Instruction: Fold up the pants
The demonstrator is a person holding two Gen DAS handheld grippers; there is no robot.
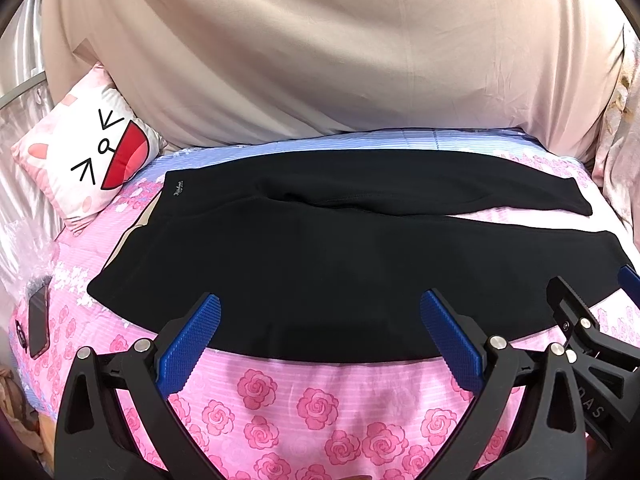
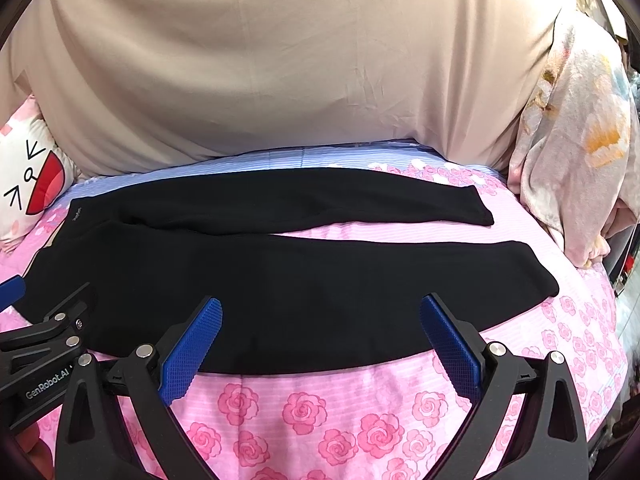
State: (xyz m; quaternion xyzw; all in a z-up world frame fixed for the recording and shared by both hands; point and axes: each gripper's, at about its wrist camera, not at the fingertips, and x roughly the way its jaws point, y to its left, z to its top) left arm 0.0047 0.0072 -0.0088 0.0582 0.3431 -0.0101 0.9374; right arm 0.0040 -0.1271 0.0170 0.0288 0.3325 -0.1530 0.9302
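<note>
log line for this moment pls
stage: before first fold | pants: flat on bedspread, legs apart | left claw: open, empty | right claw: open, empty

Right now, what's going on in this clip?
A person holds two grippers above black pants spread flat on a rose-print bedspread, legs apart and unfolded. The left gripper and right gripper are both open over the near edge, holding nothing. No fold has been made yet.
</note>
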